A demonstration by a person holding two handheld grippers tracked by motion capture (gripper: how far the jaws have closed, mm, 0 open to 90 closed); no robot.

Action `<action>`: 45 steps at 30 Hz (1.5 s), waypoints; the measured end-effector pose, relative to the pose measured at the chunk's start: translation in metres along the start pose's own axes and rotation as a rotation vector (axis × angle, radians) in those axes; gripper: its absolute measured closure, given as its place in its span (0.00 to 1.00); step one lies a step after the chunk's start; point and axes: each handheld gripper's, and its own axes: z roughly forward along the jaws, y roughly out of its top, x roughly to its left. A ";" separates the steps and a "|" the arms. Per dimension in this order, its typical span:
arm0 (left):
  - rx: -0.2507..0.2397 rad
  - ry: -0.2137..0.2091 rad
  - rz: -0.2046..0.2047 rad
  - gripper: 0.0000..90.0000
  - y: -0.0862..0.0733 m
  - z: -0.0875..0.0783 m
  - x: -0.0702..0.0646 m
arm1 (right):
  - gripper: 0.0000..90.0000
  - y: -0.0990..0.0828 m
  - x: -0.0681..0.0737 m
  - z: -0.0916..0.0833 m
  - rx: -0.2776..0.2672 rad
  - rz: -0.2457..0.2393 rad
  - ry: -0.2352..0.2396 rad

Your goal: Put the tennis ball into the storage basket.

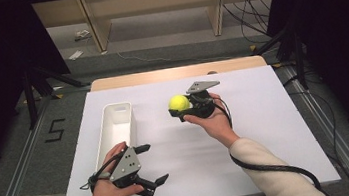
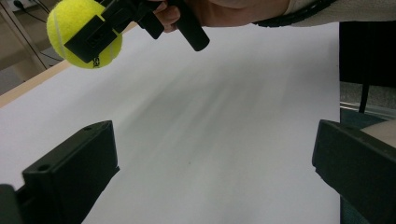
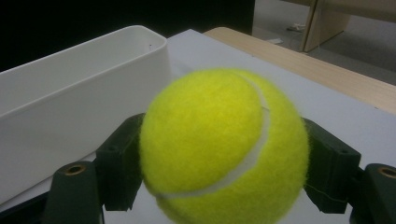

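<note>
A white sheet point(image 1: 267, 132) is covering a wooden table point(image 1: 159, 75), with grey floor, cables and the legs of a pale wooden frame lying beyond it. On the left part of the sheet a long white bin point(image 1: 115, 128) is sitting lengthwise, open at the top.

The right gripper point(image 1: 182, 108) is pinching a yellow ball point(image 1: 178, 102) between its jaws, near the middle of the sheet and just right of the bin's far end. In the right gripper view the ball point(image 3: 224, 144) is sitting squarely between the two black jaws, each pressing on one side of it, while the bin point(image 3: 70, 93) is standing close behind on the left. The high view is not showing whether the ball is touching the sheet; in the left gripper view the ball point(image 2: 79, 35) is appearing above the sheet, with the right gripper point(image 2: 93, 39) clamped across it.

The left gripper point(image 1: 152, 163) is resting in the person's hand near the front edge of the table, just beside the bin's near end. Its jaws are spread wide with nothing between them, and in the left gripper view they are standing far apart over bare sheet point(image 2: 224, 140).
</note>
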 end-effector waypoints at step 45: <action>0.002 -0.007 0.007 0.00 0.001 0.002 0.000 | 0.29 0.013 0.015 -0.004 -0.033 -0.027 0.027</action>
